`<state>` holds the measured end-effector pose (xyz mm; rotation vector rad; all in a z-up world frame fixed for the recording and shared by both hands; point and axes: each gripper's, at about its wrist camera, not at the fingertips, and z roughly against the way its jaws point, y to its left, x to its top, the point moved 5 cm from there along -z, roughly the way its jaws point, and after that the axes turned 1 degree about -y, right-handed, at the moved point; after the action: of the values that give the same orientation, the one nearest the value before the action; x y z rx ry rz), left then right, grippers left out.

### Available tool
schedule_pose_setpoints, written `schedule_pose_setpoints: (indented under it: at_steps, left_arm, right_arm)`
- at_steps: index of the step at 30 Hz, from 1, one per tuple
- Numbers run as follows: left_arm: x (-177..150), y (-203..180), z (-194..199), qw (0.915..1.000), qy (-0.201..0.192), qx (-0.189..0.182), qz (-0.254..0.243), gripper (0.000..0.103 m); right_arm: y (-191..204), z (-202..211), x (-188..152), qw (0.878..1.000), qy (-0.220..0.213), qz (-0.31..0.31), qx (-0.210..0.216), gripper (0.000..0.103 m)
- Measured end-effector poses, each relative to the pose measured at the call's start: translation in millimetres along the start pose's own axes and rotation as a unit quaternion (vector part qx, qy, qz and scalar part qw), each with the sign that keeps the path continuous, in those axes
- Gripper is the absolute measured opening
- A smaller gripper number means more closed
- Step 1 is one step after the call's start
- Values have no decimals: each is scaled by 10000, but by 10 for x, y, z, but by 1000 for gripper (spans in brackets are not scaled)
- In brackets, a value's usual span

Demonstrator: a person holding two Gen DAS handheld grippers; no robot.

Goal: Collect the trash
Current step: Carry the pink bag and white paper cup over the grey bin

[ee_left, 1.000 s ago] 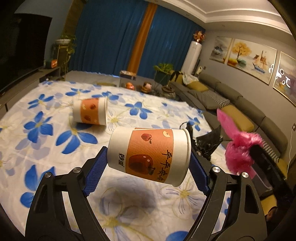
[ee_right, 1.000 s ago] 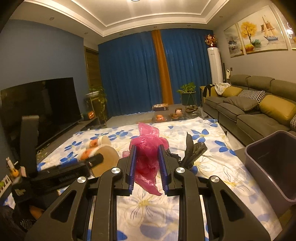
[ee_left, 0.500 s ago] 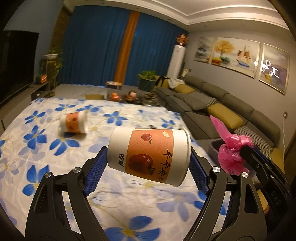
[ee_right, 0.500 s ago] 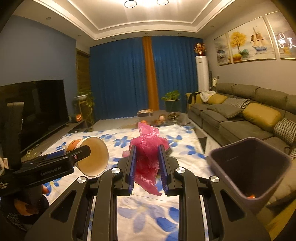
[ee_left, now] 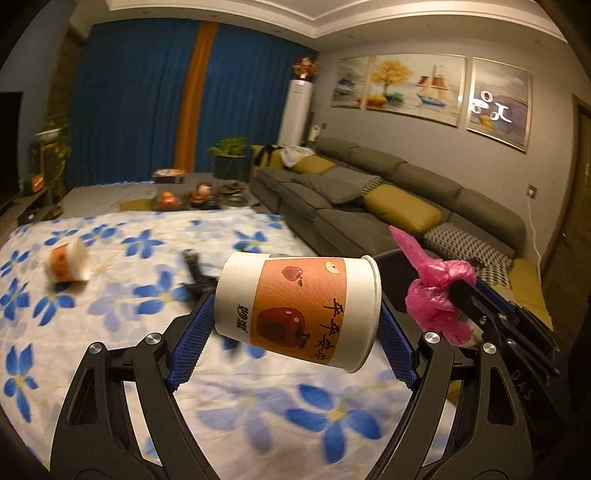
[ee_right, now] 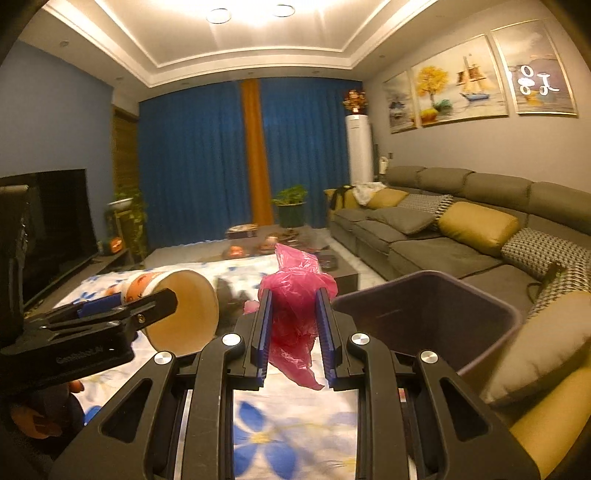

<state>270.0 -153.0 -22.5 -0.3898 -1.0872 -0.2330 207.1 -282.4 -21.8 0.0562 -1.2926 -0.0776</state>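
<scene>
I'm looking across a dim living room: deep blue floor-length curtains (ee_right: 207,162) with one orange curtain panel (ee_right: 257,155) fill the far wall. A long grey sectional sofa (ee_right: 443,229) with mustard-yellow cushions (ee_right: 478,228) runs along the right, under three framed landscape paintings (ee_right: 480,85). A white tower air conditioner (ee_right: 359,149) stands in the corner, a black flat-screen television (ee_right: 55,221) sits left, and round recessed ceiling lights (ee_right: 251,13) glow overhead.

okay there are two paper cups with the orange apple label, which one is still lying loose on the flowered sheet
The far paper cup, on its side at the sheet's left. The other paper cup is off the sheet, clamped sideways in the left gripper.
</scene>
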Motion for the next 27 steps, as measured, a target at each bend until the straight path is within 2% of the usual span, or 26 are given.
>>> schedule_pose_setpoints:
  at_steps: [11,16,27]
  left_arm:
    - [38,-783,-682,9966,168,-703,-387,82]
    - [17,-978,-1052,9944,396,-906,-363,82]
    - [-124,-1144,-1515,9906,741,-1098,-334,82]
  right_arm:
    - [-848,-147,-107,9963,70,-347,-786,24]
    - [-1075,-267,-218,9943,161,-519,-920,24]
    - [-1291,-488,-330,9928,328,-564,-1006,25]
